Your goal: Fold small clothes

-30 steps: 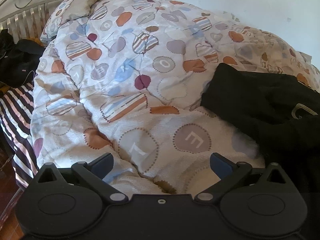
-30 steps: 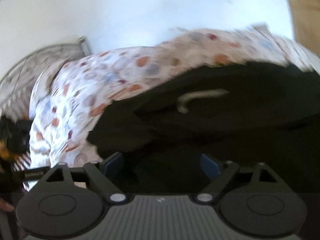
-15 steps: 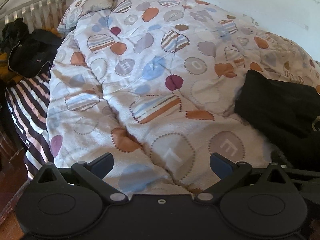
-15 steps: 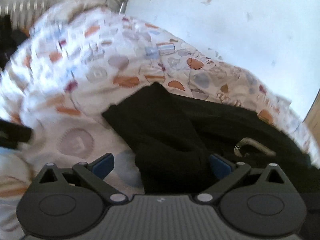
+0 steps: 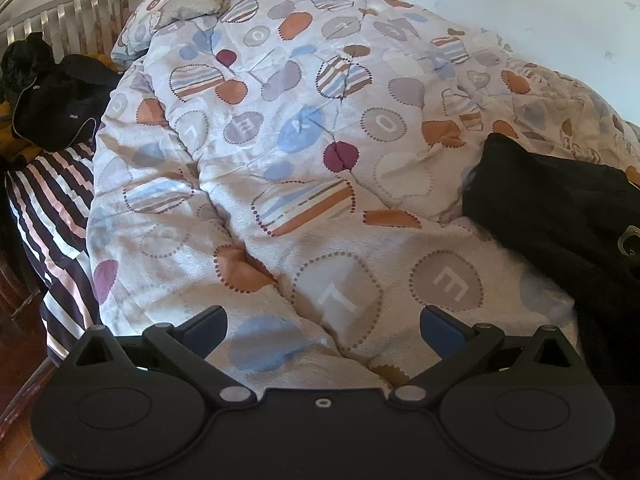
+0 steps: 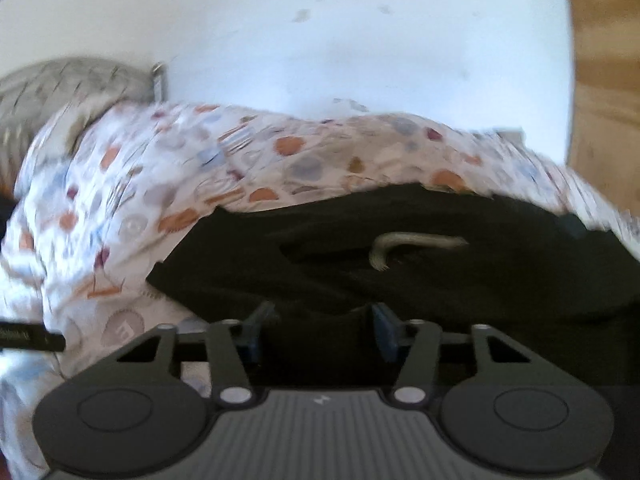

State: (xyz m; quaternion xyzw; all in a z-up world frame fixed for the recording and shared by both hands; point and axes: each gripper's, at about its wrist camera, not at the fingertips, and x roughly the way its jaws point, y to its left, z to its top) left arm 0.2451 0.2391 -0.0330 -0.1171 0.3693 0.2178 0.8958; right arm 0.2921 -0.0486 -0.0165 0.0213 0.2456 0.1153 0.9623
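Left wrist view: left gripper (image 5: 323, 330) hangs low over the patterned duvet (image 5: 280, 152), jaws wide apart, nothing between them. Black garment (image 5: 560, 216) lies crumpled on the duvet at the right side of this view, well clear of these fingers. Striped sheet (image 5: 44, 208) shows at the left bed edge, with a separate dark heap (image 5: 56, 96) by the metal headboard (image 5: 80, 4). That heap looks unrelated to the step.

Right wrist view: blurred, so detail is thin. Right gripper (image 6: 318, 330) sits at the near edge of the black garment (image 6: 400, 248), jaws closing, dark cloth bunched between the blue pads (image 6: 384, 332). Whether the pads press the fabric yet, I cannot tell; they appear short of a firm pinch. A pale loop, perhaps a drawstring (image 6: 404, 244), lies on top of the garment.

Judgement on the step: this is the first pick-up, folding not begun. Best to catch a single hem or corner rather than a thick bunch, keep the duvet out of the pinch, and avoid snagging the loop. The left gripper should come across to take a second corner so the cloth can be spread flat.
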